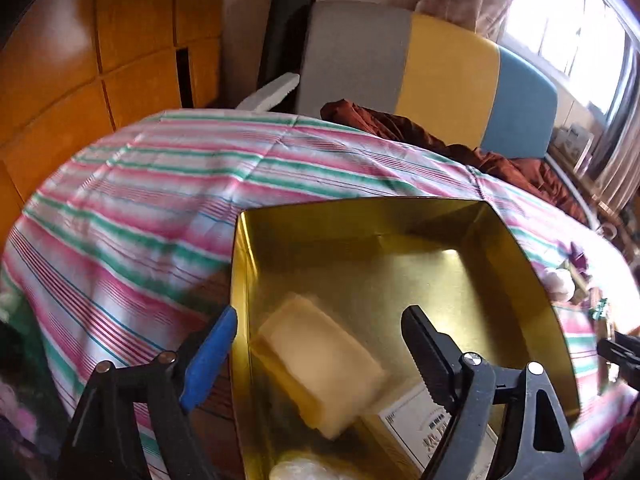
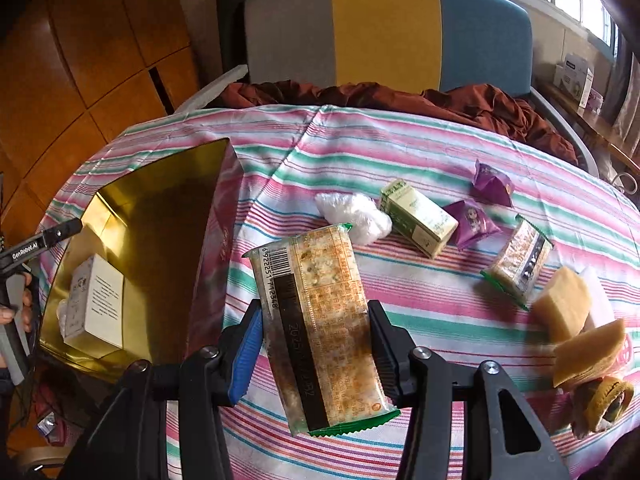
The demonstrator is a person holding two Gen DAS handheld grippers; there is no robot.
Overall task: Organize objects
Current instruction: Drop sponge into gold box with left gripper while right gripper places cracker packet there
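A gold-lined box [image 1: 472,240] stands open on the striped tablecloth; it also shows in the right wrist view [image 2: 160,184] at the left. Inside lie a pale yellow sponge block [image 1: 324,360], blurred, a white carton [image 1: 424,428] and a clear plastic bundle [image 1: 304,468]. My left gripper [image 1: 320,328] is open and empty over the box's near left corner. My right gripper [image 2: 316,320] is shut on a cracker packet [image 2: 316,320] and holds it above the cloth, right of the box. The white carton [image 2: 94,300] shows in the box here too.
On the cloth lie a plastic bundle [image 2: 354,212], a green-white carton [image 2: 418,218], two purple sachets [image 2: 472,218], a second cracker packet [image 2: 518,260], and yellow sponge pieces [image 2: 564,308] at the right edge. A brown cloth [image 2: 460,104] and a chair [image 2: 388,32] are behind.
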